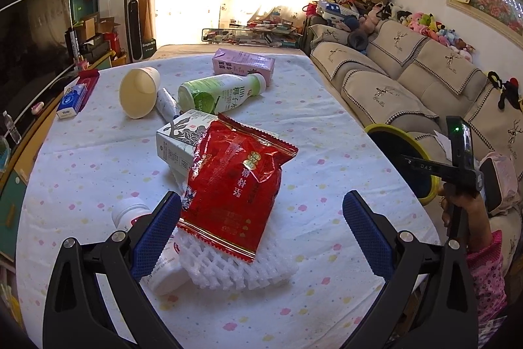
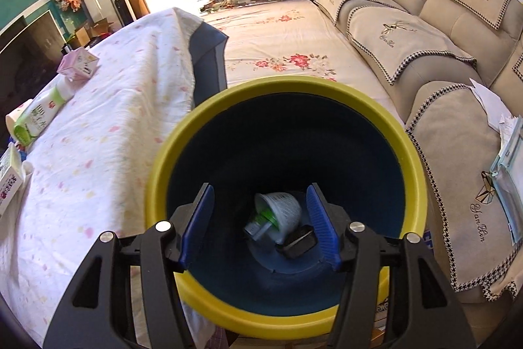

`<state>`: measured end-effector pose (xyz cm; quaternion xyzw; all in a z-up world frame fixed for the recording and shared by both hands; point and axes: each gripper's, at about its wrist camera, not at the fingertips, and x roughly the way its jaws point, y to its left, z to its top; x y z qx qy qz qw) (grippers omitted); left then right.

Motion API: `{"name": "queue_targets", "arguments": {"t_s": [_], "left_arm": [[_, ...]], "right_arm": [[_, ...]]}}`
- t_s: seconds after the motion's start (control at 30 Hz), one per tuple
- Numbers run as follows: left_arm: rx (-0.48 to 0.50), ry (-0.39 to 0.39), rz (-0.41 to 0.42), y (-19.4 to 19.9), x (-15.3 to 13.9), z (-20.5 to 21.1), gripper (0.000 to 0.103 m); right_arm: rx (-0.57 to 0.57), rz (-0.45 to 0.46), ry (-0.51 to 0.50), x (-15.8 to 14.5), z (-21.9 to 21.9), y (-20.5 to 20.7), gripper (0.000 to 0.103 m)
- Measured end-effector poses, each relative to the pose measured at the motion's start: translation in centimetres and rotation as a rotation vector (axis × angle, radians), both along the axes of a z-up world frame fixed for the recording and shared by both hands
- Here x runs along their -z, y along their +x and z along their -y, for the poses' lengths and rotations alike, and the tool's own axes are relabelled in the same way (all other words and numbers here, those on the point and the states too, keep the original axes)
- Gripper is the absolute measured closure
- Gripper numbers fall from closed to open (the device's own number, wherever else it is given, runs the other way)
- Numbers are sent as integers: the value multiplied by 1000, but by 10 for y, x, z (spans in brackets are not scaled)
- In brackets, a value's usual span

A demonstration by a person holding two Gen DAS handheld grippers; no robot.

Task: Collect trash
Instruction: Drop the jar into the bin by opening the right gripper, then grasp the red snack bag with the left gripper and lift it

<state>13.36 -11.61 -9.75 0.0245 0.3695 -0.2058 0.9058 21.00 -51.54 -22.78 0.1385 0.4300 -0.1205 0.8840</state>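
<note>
My left gripper (image 1: 261, 218) is open above the table, its blue fingers either side of a red snack bag (image 1: 235, 185) that lies on white foam netting (image 1: 242, 267). A white pill bottle (image 1: 130, 213) lies by the left finger. Behind are a white carton (image 1: 179, 139), a green-and-white bottle (image 1: 219, 94), a paper cup (image 1: 139, 92) and a pink carton (image 1: 243, 62). My right gripper (image 2: 261, 224) is open and empty over the yellow-rimmed dark bin (image 2: 284, 87), which holds a white cup (image 2: 278, 211) and a dark item (image 2: 299, 241).
The table has a white dotted cloth (image 1: 327, 126). A blue tissue pack (image 1: 70, 102) lies at its far left. The bin (image 1: 400, 159) stands off the table's right edge, before a beige sofa (image 1: 425, 80). A TV (image 1: 29, 38) is at left.
</note>
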Motion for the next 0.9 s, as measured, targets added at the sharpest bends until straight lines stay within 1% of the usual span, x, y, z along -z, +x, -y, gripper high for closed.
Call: {"name": "queue_targets", "arguments": {"t_s": [0.13, 0.37, 0.6, 0.63, 0.67, 0.7, 0.73, 0.8, 0.87, 0.9], "left_arm": [[14, 16, -8, 13, 7, 0, 6], [25, 84, -26, 38, 22, 6, 6], [33, 107, -52, 56, 30, 9, 6], [36, 112, -52, 57, 31, 9, 9], [39, 115, -52, 57, 32, 10, 16], [42, 114, -56, 57, 32, 10, 21], [43, 104, -68, 59, 33, 8, 27], [44, 80, -83, 61, 33, 5, 32], [44, 70, -88, 60, 31, 1, 40], [43, 65, -86, 60, 29, 0, 42]], "right_arm": [[-16, -4, 1, -2, -6, 3, 47], [-32, -13, 7, 0, -12, 5, 47], [-42, -16, 15, 2, -14, 7, 47], [-44, -17, 16, 2, -14, 7, 47], [-46, -17, 16, 2, -15, 7, 47], [-46, -17, 17, 2, -15, 7, 47], [-46, -16, 18, 2, -15, 7, 47], [-47, -15, 20, 2, -15, 8, 47], [-49, -14, 22, 1, -16, 8, 47], [-50, -14, 23, 1, -15, 8, 47]]}}
